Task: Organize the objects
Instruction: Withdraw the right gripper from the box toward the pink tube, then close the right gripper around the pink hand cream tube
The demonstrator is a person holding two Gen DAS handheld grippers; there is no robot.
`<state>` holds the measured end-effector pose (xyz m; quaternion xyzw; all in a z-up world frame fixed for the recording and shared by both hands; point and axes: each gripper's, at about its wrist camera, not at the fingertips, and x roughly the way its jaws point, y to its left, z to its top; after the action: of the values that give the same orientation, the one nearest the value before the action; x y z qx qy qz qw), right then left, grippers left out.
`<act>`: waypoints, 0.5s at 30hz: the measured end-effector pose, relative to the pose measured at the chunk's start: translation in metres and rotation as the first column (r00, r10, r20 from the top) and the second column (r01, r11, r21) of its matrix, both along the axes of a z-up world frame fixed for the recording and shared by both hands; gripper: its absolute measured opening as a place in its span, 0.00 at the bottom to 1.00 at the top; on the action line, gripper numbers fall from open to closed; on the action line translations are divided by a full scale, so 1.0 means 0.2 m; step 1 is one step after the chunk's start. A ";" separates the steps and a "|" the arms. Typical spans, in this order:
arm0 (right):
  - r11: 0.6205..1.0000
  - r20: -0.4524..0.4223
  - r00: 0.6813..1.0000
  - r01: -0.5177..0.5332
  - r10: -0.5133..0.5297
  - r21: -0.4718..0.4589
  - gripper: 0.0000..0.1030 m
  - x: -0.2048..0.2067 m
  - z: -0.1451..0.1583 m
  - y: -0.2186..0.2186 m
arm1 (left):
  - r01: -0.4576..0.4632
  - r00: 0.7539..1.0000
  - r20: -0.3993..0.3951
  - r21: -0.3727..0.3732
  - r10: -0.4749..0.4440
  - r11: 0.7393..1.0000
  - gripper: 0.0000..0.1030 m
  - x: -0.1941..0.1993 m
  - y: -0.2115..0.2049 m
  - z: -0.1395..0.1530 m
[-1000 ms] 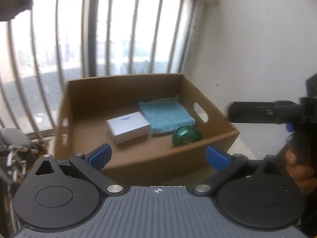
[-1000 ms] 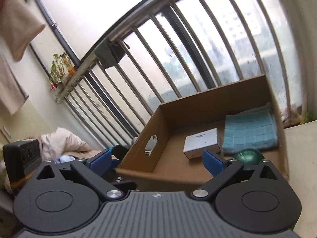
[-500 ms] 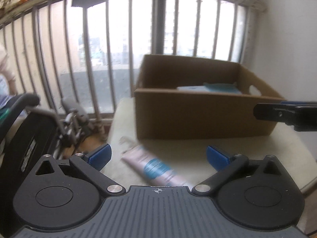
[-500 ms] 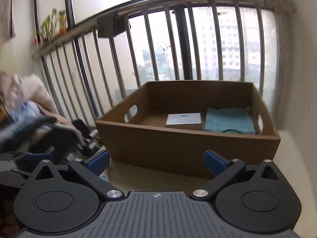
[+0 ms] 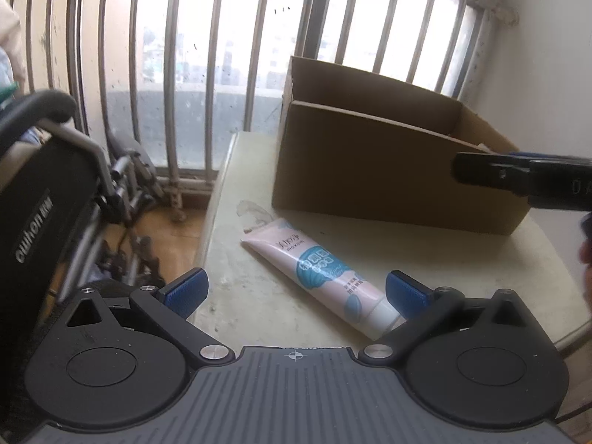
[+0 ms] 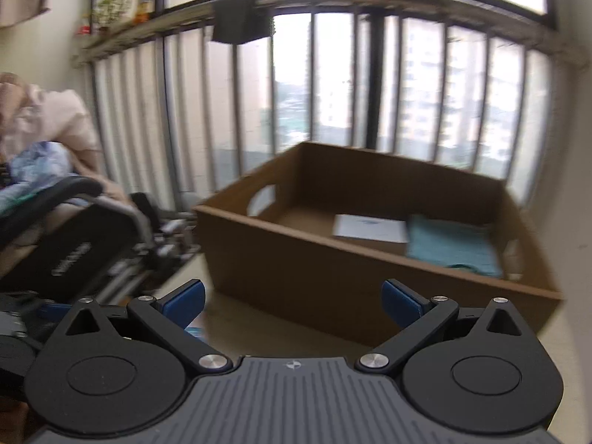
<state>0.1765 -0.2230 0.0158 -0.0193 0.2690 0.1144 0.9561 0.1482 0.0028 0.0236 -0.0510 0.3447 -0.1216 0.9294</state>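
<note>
cardboard box (image 6: 333, 277) | holds white packet (image 6: 370, 226), teal cloth (image 6: 453, 244), perhaps more

Barred window (image 5: 229, 48), folded wheelchair (image 5: 48, 199) beside table, plants (image 6: 118, 3) on ledge.

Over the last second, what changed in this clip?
The left gripper pulled back from above the cardboard box and dropped toward the tube on the table. The right gripper also drew back and lowered. Both stayed open and empty; the white box and teal cloth stayed inside.
</note>
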 end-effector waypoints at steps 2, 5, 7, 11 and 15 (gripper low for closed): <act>0.999 -0.021 0.999 -0.040 0.040 0.026 1.00 0.03 -0.02 0.02 | 0.021 1.000 -0.005 -0.034 -0.021 0.999 1.00 0.01 0.01 -0.02; 0.989 -0.061 0.991 -0.117 0.123 0.089 1.00 0.08 -0.06 0.05 | 0.057 0.998 -0.020 -0.070 -0.059 0.996 1.00 0.02 0.00 -0.04; 0.978 -0.123 0.978 -0.153 0.171 0.145 1.00 0.14 -0.10 0.06 | 0.085 0.996 -0.020 -0.079 -0.087 0.993 1.00 0.02 -0.01 -0.05; 0.950 -0.249 0.940 -0.166 0.234 0.266 1.00 0.24 -0.18 0.06 | 0.121 0.992 -0.030 -0.092 -0.125 0.988 1.00 0.02 -0.03 -0.08; 0.935 -0.325 0.907 -0.162 0.267 0.314 1.00 0.31 -0.26 0.08 | 0.135 0.989 -0.045 -0.100 -0.140 0.986 1.00 0.03 -0.04 -0.11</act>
<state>0.2380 -0.2077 -0.0365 0.1078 0.4182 0.2584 0.8642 0.1547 -0.0047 0.0021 -0.0750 0.3649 -0.2006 0.9061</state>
